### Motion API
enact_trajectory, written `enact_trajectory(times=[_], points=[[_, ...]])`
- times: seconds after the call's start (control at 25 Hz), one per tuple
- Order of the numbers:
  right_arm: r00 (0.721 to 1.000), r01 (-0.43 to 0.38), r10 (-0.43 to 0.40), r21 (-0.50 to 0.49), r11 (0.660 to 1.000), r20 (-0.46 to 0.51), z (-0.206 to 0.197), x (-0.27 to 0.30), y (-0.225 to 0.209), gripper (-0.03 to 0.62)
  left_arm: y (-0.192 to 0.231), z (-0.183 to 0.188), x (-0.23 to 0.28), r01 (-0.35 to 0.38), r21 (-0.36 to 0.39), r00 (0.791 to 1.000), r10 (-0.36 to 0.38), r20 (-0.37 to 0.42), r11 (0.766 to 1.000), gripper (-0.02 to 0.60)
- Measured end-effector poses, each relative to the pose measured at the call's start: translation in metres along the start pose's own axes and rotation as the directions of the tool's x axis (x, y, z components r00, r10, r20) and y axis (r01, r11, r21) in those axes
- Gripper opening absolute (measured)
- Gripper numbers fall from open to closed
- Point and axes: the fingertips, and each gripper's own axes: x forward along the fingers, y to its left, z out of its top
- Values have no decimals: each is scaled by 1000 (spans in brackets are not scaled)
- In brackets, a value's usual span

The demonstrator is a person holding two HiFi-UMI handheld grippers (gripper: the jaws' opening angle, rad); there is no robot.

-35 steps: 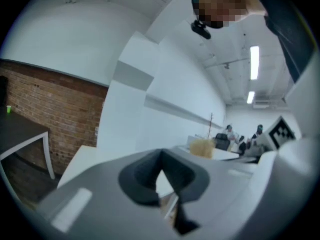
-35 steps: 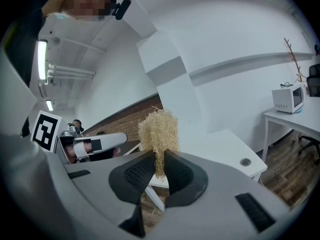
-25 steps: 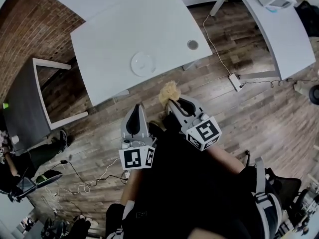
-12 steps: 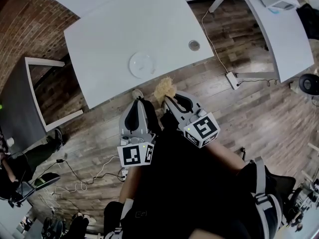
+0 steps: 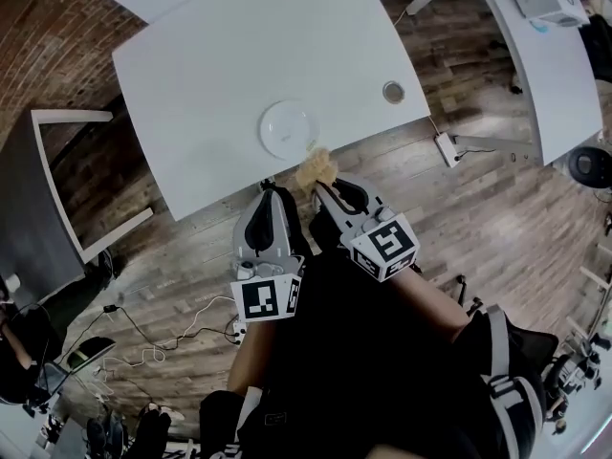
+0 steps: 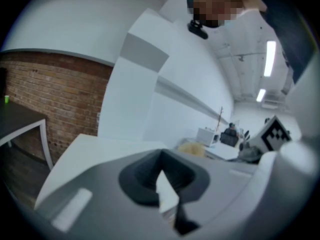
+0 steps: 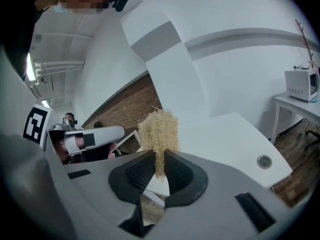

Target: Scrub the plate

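Observation:
A round white plate (image 5: 288, 129) lies on the white table (image 5: 210, 65), near its front edge. My right gripper (image 5: 320, 185) is shut on a straw-coloured fibre scrubber (image 5: 316, 168), held over the floor just short of that edge, below the plate. In the right gripper view the scrubber (image 7: 159, 130) sticks up from between the shut jaws of the right gripper (image 7: 160, 171). My left gripper (image 5: 268, 197) hangs beside it, also short of the table, shut with nothing in it. The left gripper view shows the left gripper (image 6: 160, 156) and the table top (image 6: 90, 154), but not the plate.
A cable grommet (image 5: 393, 92) sits in the table's right corner. A dark side table (image 5: 38, 208) stands to the left, a second white desk (image 5: 550, 65) to the right. A power strip (image 5: 447, 148) and cables (image 5: 153, 347) lie on the wooden floor.
The table and plate have come nearer in the view. Both grippers have moved forward toward the table's front edge, the scrubber still held in the right one.

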Motion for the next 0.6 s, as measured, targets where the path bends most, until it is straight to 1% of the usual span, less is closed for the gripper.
enact_trajectory(times=[0.2, 0.36, 0.52, 0.6], points=[[998, 39, -37, 30, 999, -50, -17, 27, -19, 48, 14, -5, 21, 17, -29, 1000, -17, -4, 999, 3], [994, 61, -56, 50, 997, -97, -36, 46, -32, 48, 27, -11, 31, 16, -50, 1000, -16, 0, 999, 3], [988, 69, -60, 60, 996, -140, -55, 62, -41, 48, 37, -21, 40, 13, -22, 1000, -13, -9, 1000, 3], [985, 68, -56, 70, 995, -161, -66, 72, -43, 48, 44, -27, 44, 14, -24, 1000, -15, -21, 1000, 3]])
